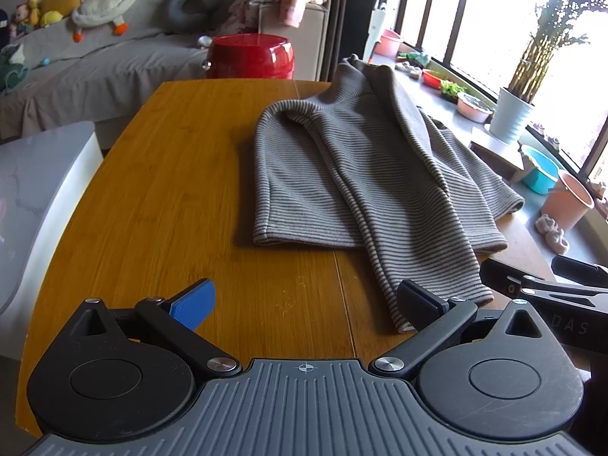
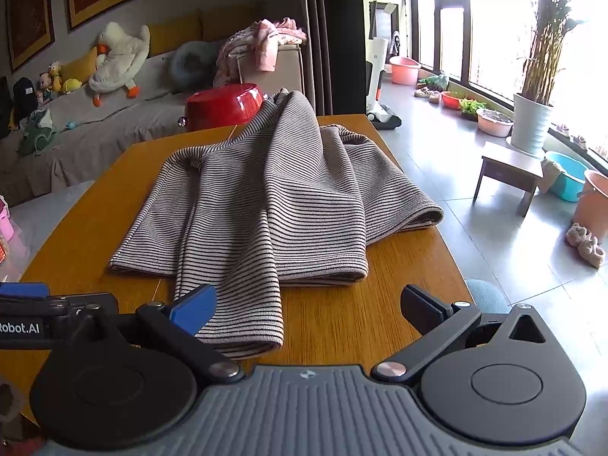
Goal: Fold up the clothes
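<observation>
striped garment (image 2: 266, 197) far end hidden behind raised fold; sleeve cuff possibly under blue fingers (image 2: 193, 309).

A grey striped sweater (image 1: 342, 174) (image 2: 266, 205) lies partly folded (1 sleeve trailing toward the near edge) on the wooden table (image 1: 171, 209) (image 2: 361, 323).

The left gripper (image 1: 304, 304) is built of matte black linkage arms joined by silver screws, with two round black discs set either side of a grey ribbed plate (image 1: 304, 410) marked with a small crosshair. One finger is faced with a blue textured pad (image 1: 193, 304); the other pad is black. The right gripper (image 2: 307, 309) is made the same way, and white lettering "Robot.AI" (image 2: 19, 328) is seen left of its plate.
</observation>
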